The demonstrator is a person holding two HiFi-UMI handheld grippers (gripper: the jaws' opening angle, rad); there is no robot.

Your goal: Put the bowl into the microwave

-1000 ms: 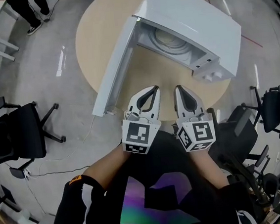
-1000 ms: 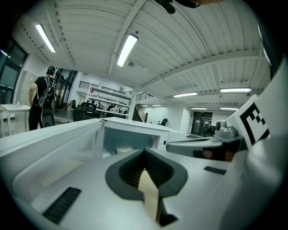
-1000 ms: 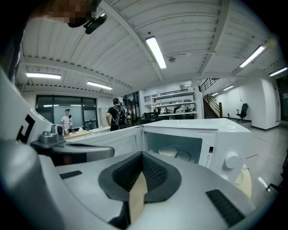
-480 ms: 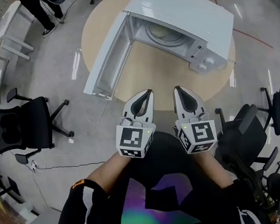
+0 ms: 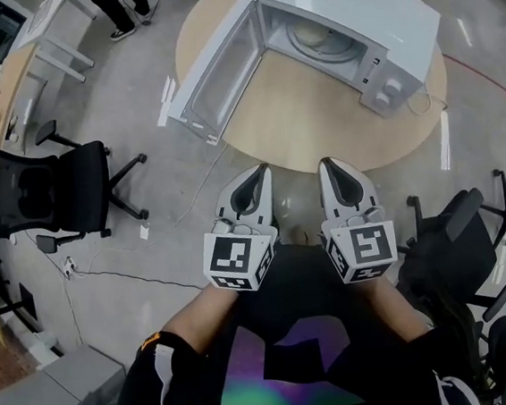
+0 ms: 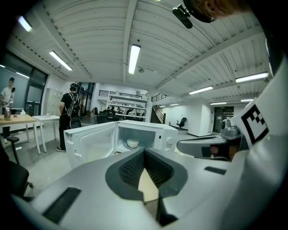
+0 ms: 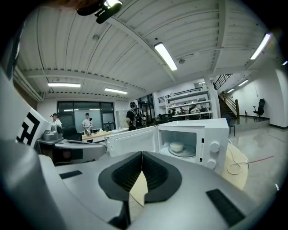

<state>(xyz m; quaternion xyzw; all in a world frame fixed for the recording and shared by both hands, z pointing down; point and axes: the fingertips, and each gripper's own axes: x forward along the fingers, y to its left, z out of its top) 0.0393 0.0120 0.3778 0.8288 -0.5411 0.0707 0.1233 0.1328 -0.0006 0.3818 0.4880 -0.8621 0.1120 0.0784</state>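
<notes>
Already in the microwave (image 7: 216,130) ahead, the bowl (image 7: 177,146) looks light, stiff, breakable: pinch its rim; left gripper (image 5: 257,174) and right gripper (image 5: 332,165) are closed, empty.

A small white bowl (image 7: 177,146) sits upright on the round turntable (image 7: 188,152) inside a white microwave (image 5: 367,3). The microwave's door (image 5: 218,77) stands wide open. The microwave rests on a round wooden worktop (image 5: 317,132).
</notes>
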